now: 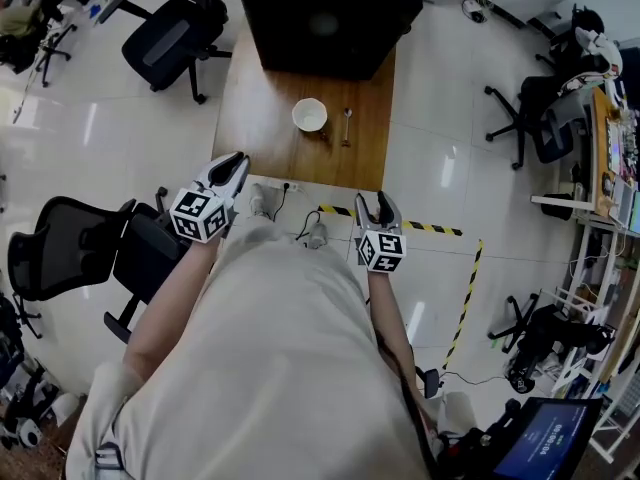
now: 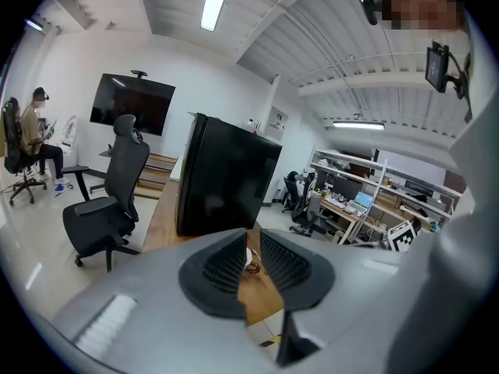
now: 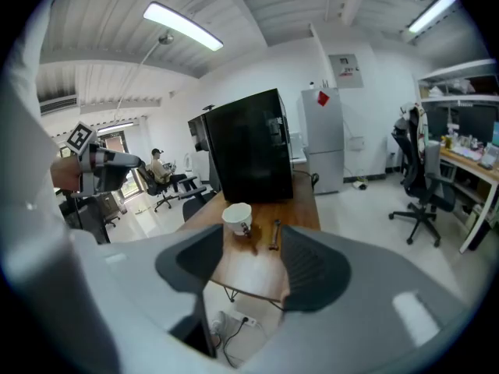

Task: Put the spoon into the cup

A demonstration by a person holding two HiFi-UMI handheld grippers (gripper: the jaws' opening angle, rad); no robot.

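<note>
A white cup (image 1: 309,115) stands on the wooden table (image 1: 262,133), and a spoon (image 1: 347,125) lies just to its right. Both grippers hang in the air short of the table's near edge. My left gripper (image 1: 238,160) has its jaws drawn down to a thin slit with nothing in it. In the left gripper view the cup (image 2: 249,257) shows through that slit. My right gripper (image 1: 373,200) is open and holds nothing. In the right gripper view the cup (image 3: 237,217) and the spoon (image 3: 274,235) lie beyond its jaws.
A big black box (image 1: 330,13) fills the table's far end. Office chairs stand at the left (image 1: 175,33) and near my left arm (image 1: 80,248). A power strip with cables (image 1: 280,186) lies on the floor under the table edge, next to yellow-black tape (image 1: 440,230).
</note>
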